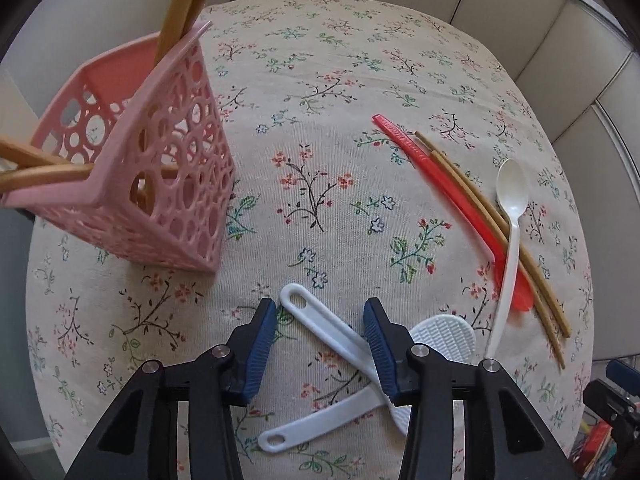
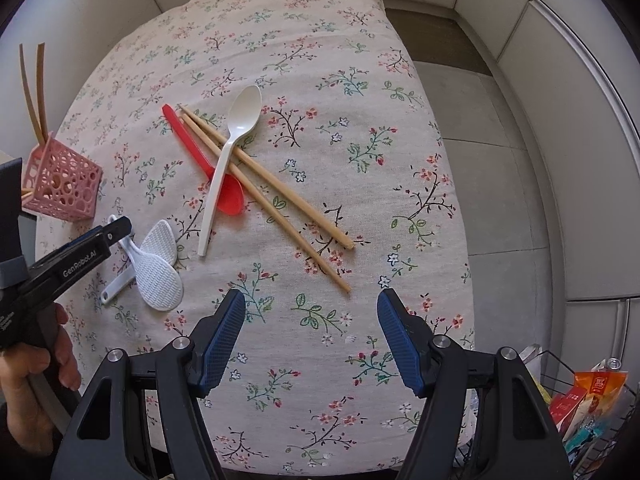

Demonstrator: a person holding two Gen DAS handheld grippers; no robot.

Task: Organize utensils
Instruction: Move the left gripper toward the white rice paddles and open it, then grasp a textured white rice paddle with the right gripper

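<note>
A pink perforated utensil basket (image 1: 160,168) stands at the table's left with wooden utensils (image 1: 180,12) in it; it also shows in the right wrist view (image 2: 64,184). Two white rice paddles (image 1: 324,328) lie crossed under my open left gripper (image 1: 320,312), its jaws either side of one handle. A red spoon (image 1: 440,184), a white spoon (image 1: 510,208) and two wooden chopsticks (image 1: 476,196) lie piled to the right. My right gripper (image 2: 312,300) is open and empty, hovering near the chopstick tips (image 2: 340,284). The left gripper (image 2: 96,240) shows above the paddles (image 2: 158,280).
A floral tablecloth (image 1: 312,92) covers the table. Beige cushioned panels (image 2: 560,120) run behind and to the right. A wire rack with snack packets (image 2: 588,400) stands past the table's right front corner. A hand (image 2: 36,380) holds the left gripper.
</note>
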